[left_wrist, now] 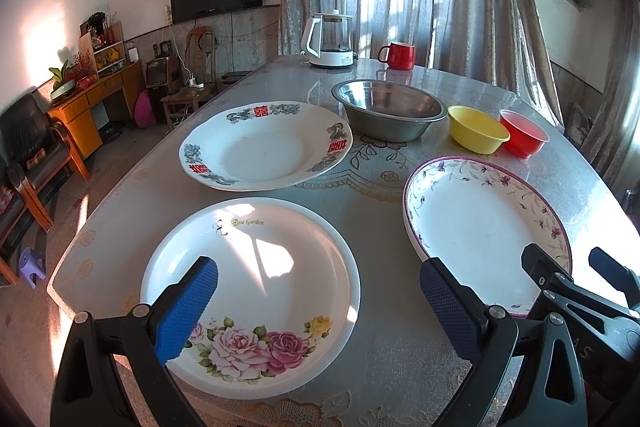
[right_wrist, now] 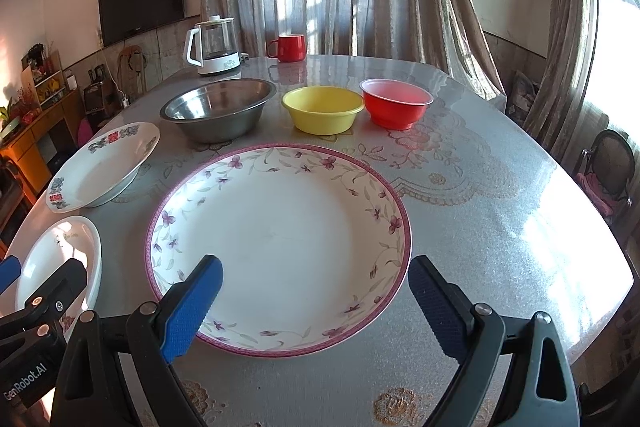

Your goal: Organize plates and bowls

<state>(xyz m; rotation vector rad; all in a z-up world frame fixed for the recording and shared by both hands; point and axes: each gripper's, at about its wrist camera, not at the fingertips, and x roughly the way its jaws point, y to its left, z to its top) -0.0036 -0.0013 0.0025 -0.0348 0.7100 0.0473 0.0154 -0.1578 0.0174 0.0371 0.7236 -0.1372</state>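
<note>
While sunlight falls across the table, the left gripper hangs released over the rose plate at lower centre of its view, and the right gripper gapes empty over the purple-rimmed plate. A third plate sits mid-frame; a steel bowl, yellow bowl and red bowl line the upper middle.
</note>
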